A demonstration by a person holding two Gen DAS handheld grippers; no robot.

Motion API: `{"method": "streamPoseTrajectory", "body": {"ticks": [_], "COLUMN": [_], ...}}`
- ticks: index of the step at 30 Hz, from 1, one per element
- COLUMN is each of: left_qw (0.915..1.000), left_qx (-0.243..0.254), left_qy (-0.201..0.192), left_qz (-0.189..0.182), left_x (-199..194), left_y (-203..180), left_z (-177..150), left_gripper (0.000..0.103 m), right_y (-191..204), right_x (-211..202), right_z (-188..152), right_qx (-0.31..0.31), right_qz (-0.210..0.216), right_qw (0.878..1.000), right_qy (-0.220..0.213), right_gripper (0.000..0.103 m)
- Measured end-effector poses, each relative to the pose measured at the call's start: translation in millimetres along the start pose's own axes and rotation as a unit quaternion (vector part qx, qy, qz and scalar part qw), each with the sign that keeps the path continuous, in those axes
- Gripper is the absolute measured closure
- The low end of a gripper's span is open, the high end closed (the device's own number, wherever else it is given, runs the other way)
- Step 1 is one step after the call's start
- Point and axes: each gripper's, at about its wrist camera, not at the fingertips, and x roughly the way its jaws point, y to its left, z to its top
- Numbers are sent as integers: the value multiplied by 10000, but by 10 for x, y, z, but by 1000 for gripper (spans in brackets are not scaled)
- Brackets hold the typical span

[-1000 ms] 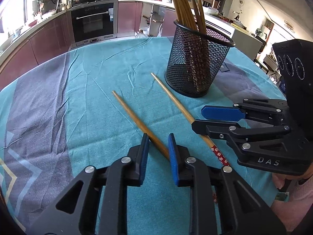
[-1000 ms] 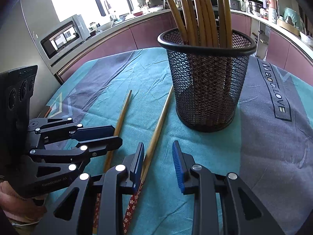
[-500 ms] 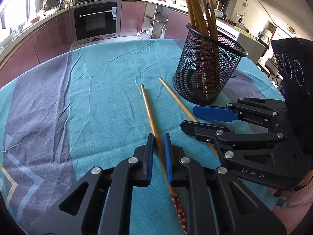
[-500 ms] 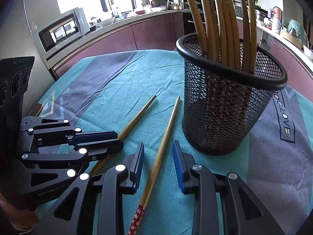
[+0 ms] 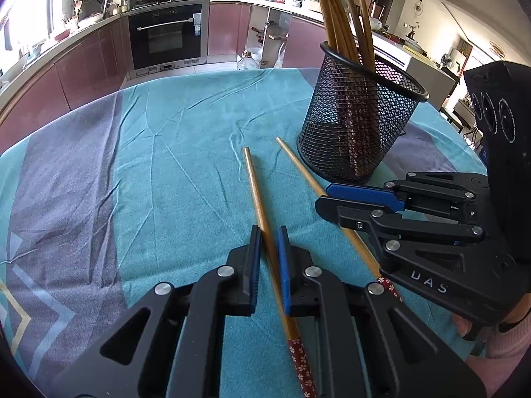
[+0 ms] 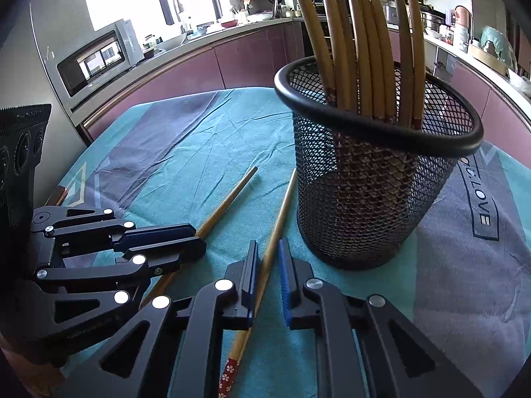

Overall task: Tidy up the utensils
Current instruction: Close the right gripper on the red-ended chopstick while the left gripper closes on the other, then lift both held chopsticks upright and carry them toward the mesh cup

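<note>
In the left wrist view, the left gripper sits low at 6 o'clock, its blue-padded fingers drawn nearly together around a bamboo chopstick that lies on the teal tablecloth; the pads look to be pressing its shaft, though a thin gap on one side cannot be ruled out. That chopstick's plain tip points to 12 o'clock and its red flowered end runs back under the gripper. Just to its right a second chopstick lies at a slant, its tip toward 11 o'clock, passing beneath the right gripper, which enters from 3 o'clock with its fingers close together. At 1 o'clock stands a black mesh holder, upright, with several more chopsticks standing in it. In the right wrist view, the right gripper at 6 o'clock straddles the second chopstick, its fingers narrowed to a slim slot, with the left pad touching the wood and a sliver of cloth showing by the right pad. The mesh holder stands at 2 o'clock, just beside that chopstick's tip. At 9 o'clock the left gripper has its fingers shut on the first chopstick, whose tip points toward 1 o'clock.
</note>
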Motion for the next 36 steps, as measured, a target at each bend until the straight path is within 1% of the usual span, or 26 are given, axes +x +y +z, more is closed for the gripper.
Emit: {"method": "streamPoseTrajectory", "body": {"ticks": [4, 8, 17, 23, 28, 36], "left_qw": [10000, 9999, 9995, 9992, 9990, 9985], "left_qx": [-44, -146, -294, -341, -342, -334], "left_qy": [-16, -31, -85, -188, -291, -417], "left_qz": [12, 9, -11, -53, -86, -128], "left_x": [20, 24, -17, -160, -263, -407], "left_y": [-23, 0, 53, 129, 114, 63], "left_z": [-7, -26, -55, -81, -81, -89], "left_gripper": [93, 95, 95, 95, 95, 95], "right_y": [-6, -31, -65, -85, -66, -69], "right_x": [-1, -18, -107, -253, -398, -575], "right_z": [-1, -5, -54, -70, -97, -110], "right_qx": [3, 33, 110, 172, 142, 144], "right_qz": [9, 51, 258, 412, 542, 636], "right_qw": [10000, 10000, 9996, 9989, 9980, 9968], "right_qy": [-1, -7, -33, -176, -305, -466], "right_gripper": [94, 97, 98, 98, 98, 98]}}
